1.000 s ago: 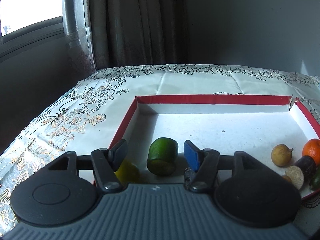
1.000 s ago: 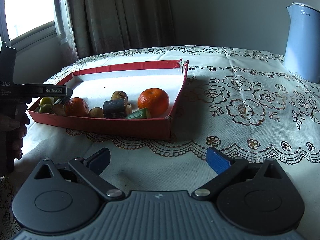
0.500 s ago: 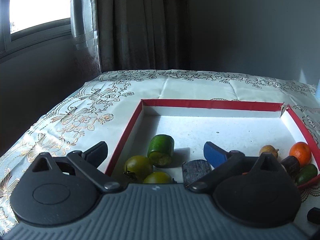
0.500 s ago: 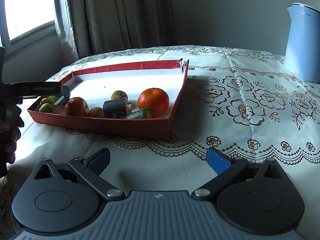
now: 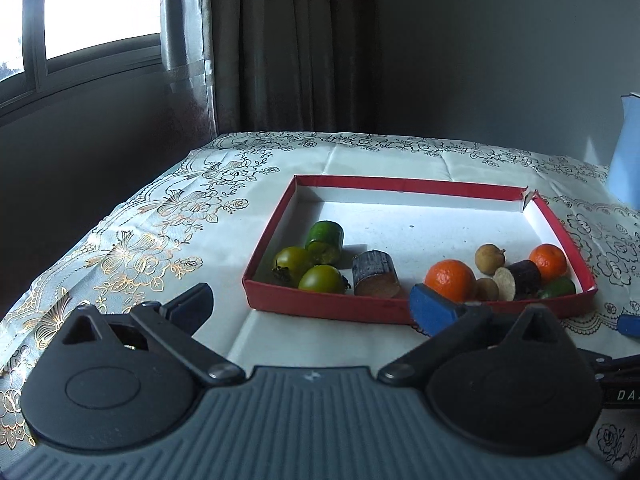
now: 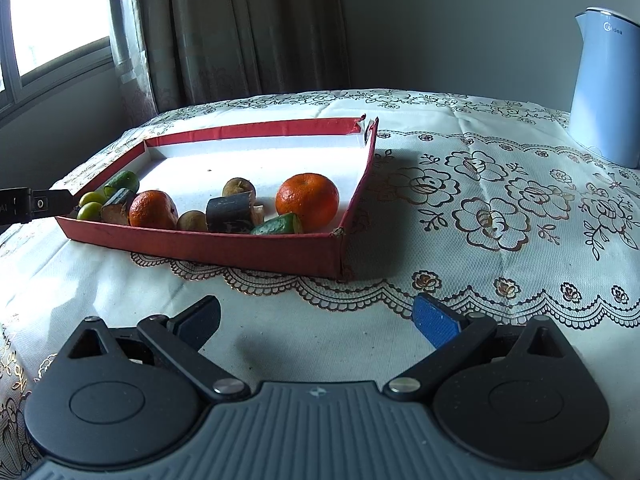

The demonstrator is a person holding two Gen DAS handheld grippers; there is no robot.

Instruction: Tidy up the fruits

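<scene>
Left wrist view: left gripper (image 5: 310, 306) spread wide, empty, short of the red tray (image 5: 320, 303) on the surface (image 5: 192, 216). Inside, along the near edge: two green tomatoes (image 5: 322, 279), one green cucumber chunk (image 5: 325, 240), two oranges (image 5: 450, 280), two dark cut pieces (image 5: 376, 278).

Right wrist view: right gripper (image 6: 316, 322) spread, empty, above the near edge. One blue kettle (image 6: 606, 88) at the far right corner.

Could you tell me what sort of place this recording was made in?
Probably a room in a home: a table under a floral lace tablecloth, a curtained window, and a pale blue electric kettle beside the red tray of fruit.
</scene>
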